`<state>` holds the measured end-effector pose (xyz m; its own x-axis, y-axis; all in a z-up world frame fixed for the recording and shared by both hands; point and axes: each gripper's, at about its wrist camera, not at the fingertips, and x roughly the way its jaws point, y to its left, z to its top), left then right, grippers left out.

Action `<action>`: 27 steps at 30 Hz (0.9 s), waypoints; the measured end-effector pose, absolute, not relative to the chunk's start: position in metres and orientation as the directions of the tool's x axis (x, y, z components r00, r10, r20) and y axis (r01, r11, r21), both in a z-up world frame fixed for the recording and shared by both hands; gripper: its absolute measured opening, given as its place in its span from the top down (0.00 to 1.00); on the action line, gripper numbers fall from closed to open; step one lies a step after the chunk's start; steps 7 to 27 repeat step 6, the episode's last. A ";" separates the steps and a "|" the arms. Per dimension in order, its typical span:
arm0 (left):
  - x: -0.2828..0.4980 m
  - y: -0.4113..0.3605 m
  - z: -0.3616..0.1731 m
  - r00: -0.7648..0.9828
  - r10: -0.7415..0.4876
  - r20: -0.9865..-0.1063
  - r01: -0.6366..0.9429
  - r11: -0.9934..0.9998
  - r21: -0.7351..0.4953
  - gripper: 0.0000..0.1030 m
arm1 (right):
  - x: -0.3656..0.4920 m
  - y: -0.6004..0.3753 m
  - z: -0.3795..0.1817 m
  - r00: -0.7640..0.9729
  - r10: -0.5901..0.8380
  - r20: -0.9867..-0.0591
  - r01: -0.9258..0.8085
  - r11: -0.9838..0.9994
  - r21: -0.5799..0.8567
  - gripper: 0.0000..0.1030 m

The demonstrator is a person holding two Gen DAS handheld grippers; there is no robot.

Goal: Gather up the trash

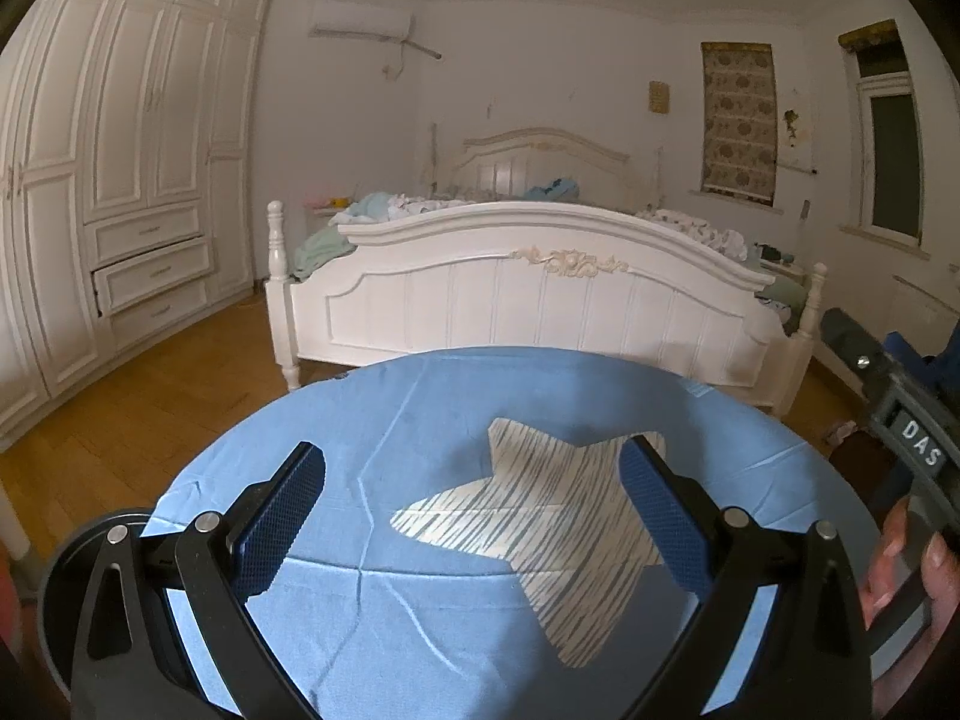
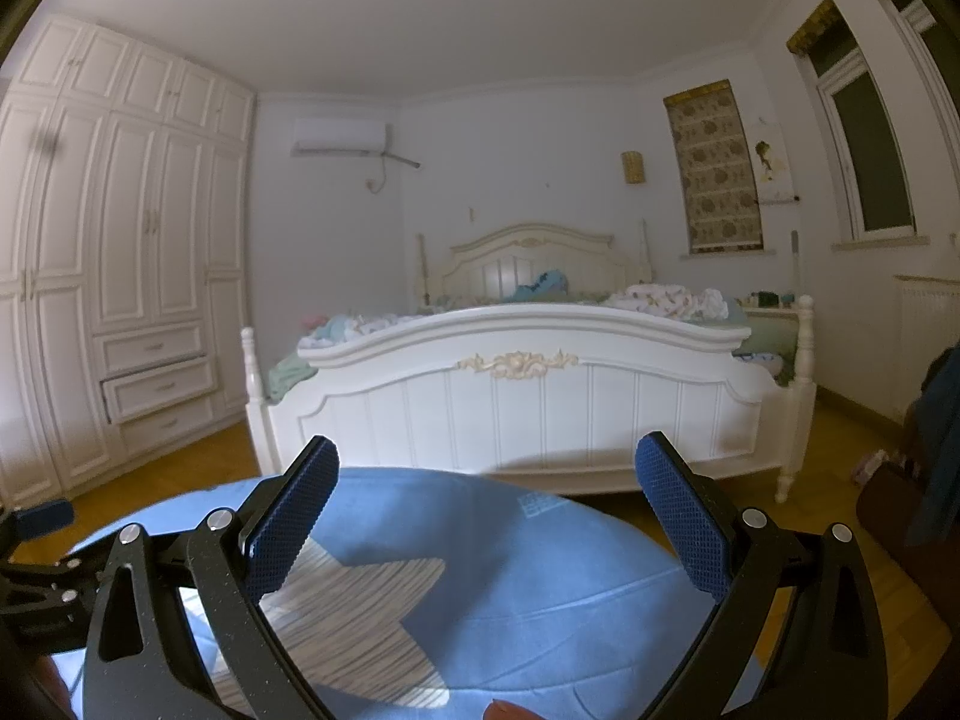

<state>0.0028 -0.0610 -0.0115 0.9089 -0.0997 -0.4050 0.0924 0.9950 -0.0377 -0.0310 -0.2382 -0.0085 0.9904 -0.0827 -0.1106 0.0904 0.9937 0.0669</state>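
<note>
A round table with a blue cloth (image 1: 432, 420) stands right in front of me; it also shows in the right wrist view (image 2: 540, 588). A star-shaped striped white mat (image 1: 540, 516) lies on the cloth, also seen in the right wrist view (image 2: 360, 606). No trash item is visible on the table. My left gripper (image 1: 474, 510) is open and empty, hovering above the cloth with the star mat between its fingers. My right gripper (image 2: 486, 516) is open and empty above the table's far edge. The right gripper's body (image 1: 900, 420) shows at the right edge of the left wrist view.
A white bed (image 1: 528, 300) with heaped clothes stands just beyond the table. A white wardrobe (image 1: 120, 180) with a slightly open drawer fills the left wall. Wooden floor (image 1: 150, 396) lies between them. A grey round object (image 1: 72, 564) sits low at left. Small items lie on the floor at right (image 2: 870, 468).
</note>
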 end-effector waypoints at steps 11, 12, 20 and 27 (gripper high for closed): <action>0.005 -0.059 -0.012 0.905 -0.102 -0.412 0.094 0.995 -0.039 0.05 | -0.031 -0.240 -0.009 0.990 -0.082 -0.111 0.090 0.994 0.065 0.05; 0.005 -0.059 -0.012 0.905 -0.102 -0.412 0.094 0.995 -0.039 0.05 | -0.031 -0.240 -0.009 0.990 -0.082 -0.111 0.090 0.994 0.065 0.05; 0.005 -0.059 -0.012 0.905 -0.102 -0.412 0.094 0.995 -0.039 0.05 | -0.031 -0.240 -0.009 0.990 -0.082 -0.111 0.090 0.994 0.065 0.05; 0.005 -0.059 -0.012 0.905 -0.102 -0.412 0.094 0.995 -0.039 0.05 | -0.031 -0.240 -0.009 0.990 -0.082 -0.111 0.090 0.994 0.065 0.05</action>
